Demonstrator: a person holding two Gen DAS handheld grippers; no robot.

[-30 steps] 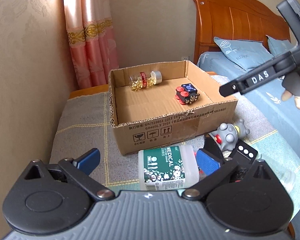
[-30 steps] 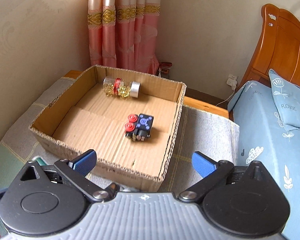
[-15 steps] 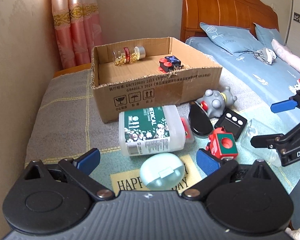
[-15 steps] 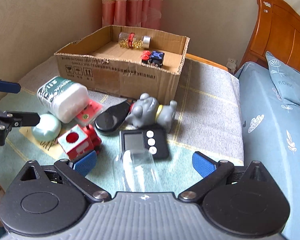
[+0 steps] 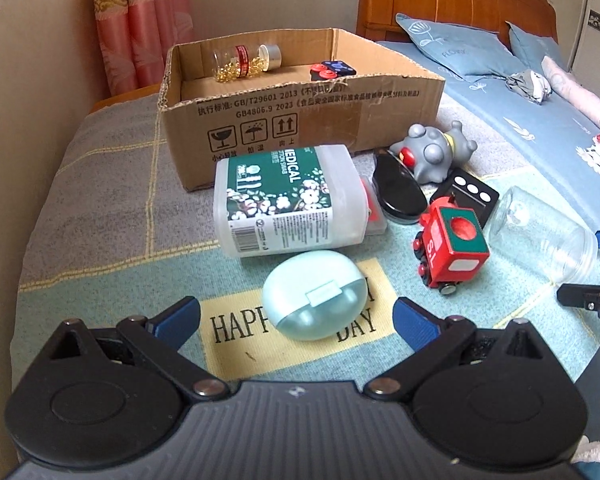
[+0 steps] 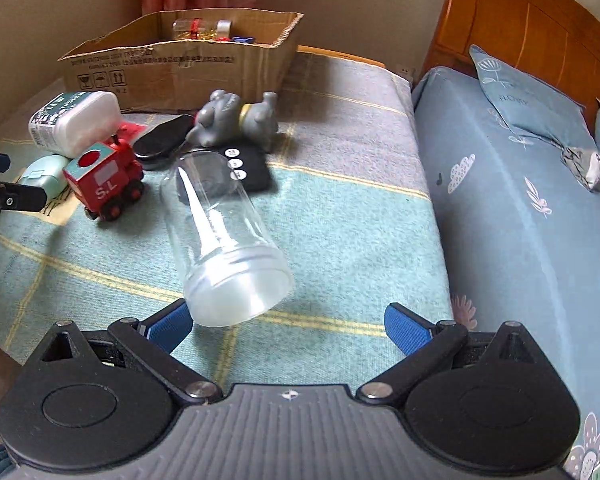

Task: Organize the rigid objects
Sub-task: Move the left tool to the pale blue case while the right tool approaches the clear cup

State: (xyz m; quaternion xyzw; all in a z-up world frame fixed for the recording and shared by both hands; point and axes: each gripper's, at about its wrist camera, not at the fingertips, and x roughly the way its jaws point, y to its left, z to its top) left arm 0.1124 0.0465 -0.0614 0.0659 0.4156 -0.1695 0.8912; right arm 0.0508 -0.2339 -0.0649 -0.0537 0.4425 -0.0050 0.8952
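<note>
Left gripper [image 5: 296,320]: 2 fingers spread wide, holding nothing; mint oval case [image 5: 314,294] lies between the tips.
Right gripper [image 6: 286,322]: fingers apart, holding nothing; clear jar [image 6: 220,236] on its side, mouth just ahead of the left tip.
Nearby: swab box [image 5: 288,200], red toy train [image 5: 450,240], black timer [image 5: 466,194], grey figure [image 5: 434,156].
Behind: cardboard box [image 5: 300,120], holding 1 capsule bottle [image 5: 246,62].

both wrist views low, facing cardboard box [image 5: 300,92].
</note>
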